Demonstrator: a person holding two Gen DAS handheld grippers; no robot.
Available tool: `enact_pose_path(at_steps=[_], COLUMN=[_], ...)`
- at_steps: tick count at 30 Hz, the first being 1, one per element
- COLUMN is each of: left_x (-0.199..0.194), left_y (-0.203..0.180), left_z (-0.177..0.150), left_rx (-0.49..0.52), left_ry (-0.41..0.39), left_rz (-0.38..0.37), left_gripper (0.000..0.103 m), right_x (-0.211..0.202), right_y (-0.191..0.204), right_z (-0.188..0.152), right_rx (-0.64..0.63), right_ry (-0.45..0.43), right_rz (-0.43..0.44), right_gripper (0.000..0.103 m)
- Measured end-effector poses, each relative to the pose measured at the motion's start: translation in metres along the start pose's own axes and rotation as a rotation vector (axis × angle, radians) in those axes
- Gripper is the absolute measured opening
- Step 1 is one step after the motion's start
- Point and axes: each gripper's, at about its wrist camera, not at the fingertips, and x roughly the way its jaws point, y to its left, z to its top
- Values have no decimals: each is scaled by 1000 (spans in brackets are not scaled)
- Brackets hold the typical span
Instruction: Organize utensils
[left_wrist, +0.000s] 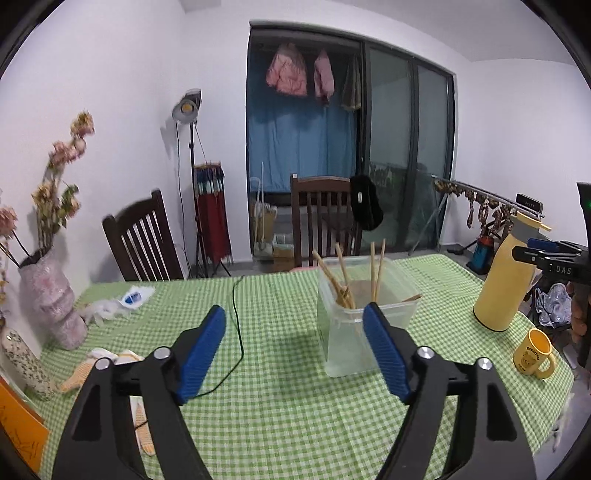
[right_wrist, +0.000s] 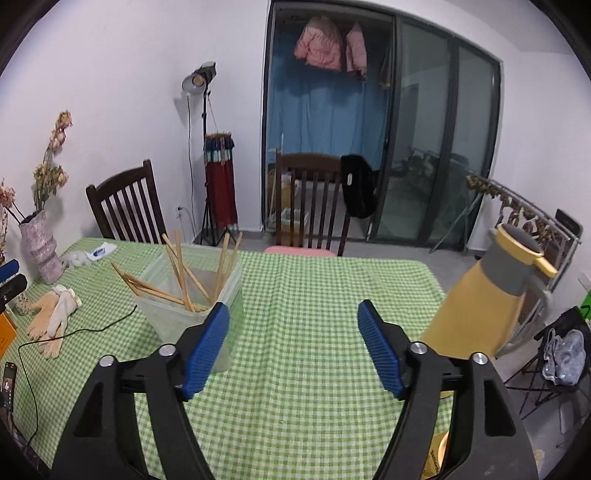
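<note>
A clear plastic container (left_wrist: 364, 325) (right_wrist: 192, 314) stands on the green checked tablecloth (left_wrist: 280, 387) (right_wrist: 314, 332) and holds several wooden chopsticks (left_wrist: 343, 277) (right_wrist: 184, 273) that lean out of its top. My left gripper (left_wrist: 293, 314) hovers above the cloth with its blue pads wide apart; the container is just beyond its right pad, nothing between the jaws. My right gripper (right_wrist: 291, 308) is open too, empty, with the container behind its left pad. The right gripper's tip (left_wrist: 543, 251) shows at the far right of the left wrist view.
A yellow thermos (left_wrist: 506, 280) (right_wrist: 484, 295) and a yellow mug (left_wrist: 533, 352) stand at the right edge. Work gloves (left_wrist: 107, 362) (right_wrist: 51, 317), a black cable (left_wrist: 238, 332), a pink vase with dried flowers (left_wrist: 51, 299) (right_wrist: 38, 251) lie left. Two dark chairs (left_wrist: 140, 240) (right_wrist: 314, 199) stand behind the table.
</note>
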Motion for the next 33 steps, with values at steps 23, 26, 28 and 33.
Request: enact_pose_path(at_steps=[23,26,28,33], left_x=[-95,-108,-117,-126], left_y=[-46,-46,-48,-48], left_z=[-55,-71,-86,-122], left_rx=[58,56,39,-6], left_ry=[-122,-136,-149,-160], left_rz=[10,11,12,16], left_gripper=[94,94,94,95], right_x=[-89,-96,-101,-113], right_y=[18,23,29,45], right_z=[-73,-91,-106,-146], right_rx=[28,44,37,-29], right_ry=[-185,-206,-233,-292], right_rz=[-19,-9,-11,-62], right_gripper=[84,84,84,84])
